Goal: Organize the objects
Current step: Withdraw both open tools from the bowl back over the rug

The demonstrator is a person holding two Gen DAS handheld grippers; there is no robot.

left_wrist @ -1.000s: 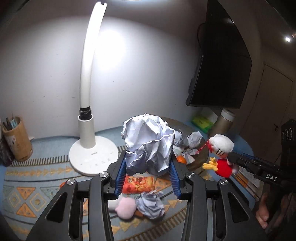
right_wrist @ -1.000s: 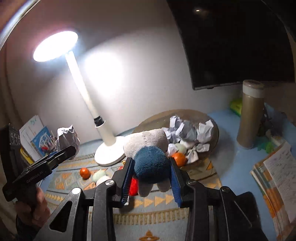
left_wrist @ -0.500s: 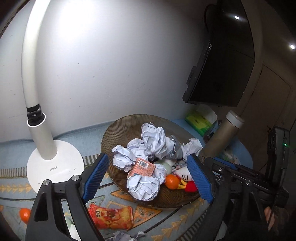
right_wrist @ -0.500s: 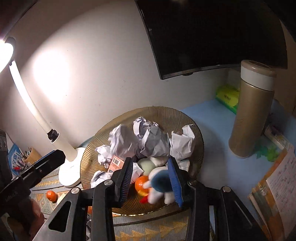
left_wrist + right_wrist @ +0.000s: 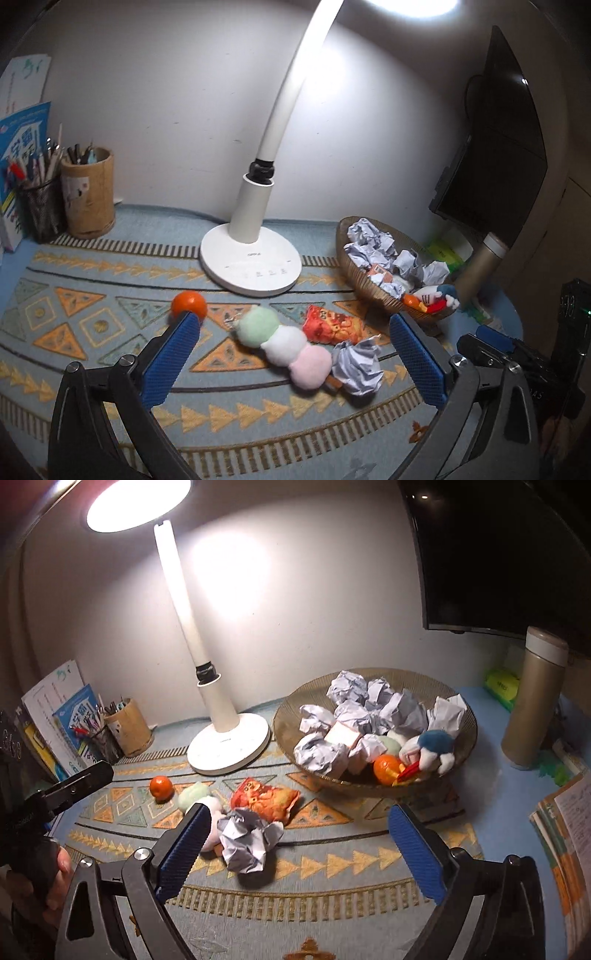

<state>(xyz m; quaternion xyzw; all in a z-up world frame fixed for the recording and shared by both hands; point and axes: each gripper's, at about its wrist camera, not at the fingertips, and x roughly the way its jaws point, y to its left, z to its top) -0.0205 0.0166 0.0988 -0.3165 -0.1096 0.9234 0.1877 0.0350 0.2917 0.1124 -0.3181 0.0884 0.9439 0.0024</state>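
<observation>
My left gripper [image 5: 293, 332] hovers over the patterned mat, its jaws opening wide and gripping nothing. Beyond it on the mat lie a green-white-pink plush skewer [image 5: 284, 343], a red snack packet [image 5: 332, 326], a crumpled paper ball [image 5: 356, 365] and an orange [image 5: 189, 303]. My right gripper [image 5: 299, 818] is also opening and holds nothing; the paper ball [image 5: 245, 840] lies beside its left finger. The woven basket [image 5: 424, 675] holds several paper balls [image 5: 351, 705], an orange [image 5: 386, 770] and a blue-white plush toy [image 5: 432, 744].
A white desk lamp [image 5: 229, 746] stands left of the basket. Pen holders [image 5: 88, 192] and books sit at the far left. A gold thermos [image 5: 532, 701], a green pack [image 5: 502, 686] and an open notebook [image 5: 565, 834] are on the right, under a dark monitor [image 5: 498, 554].
The left gripper let go of its paper ball and the right let go of the plush toy, both now in the basket. Both grippers drew back over the mat with jaws wide.
</observation>
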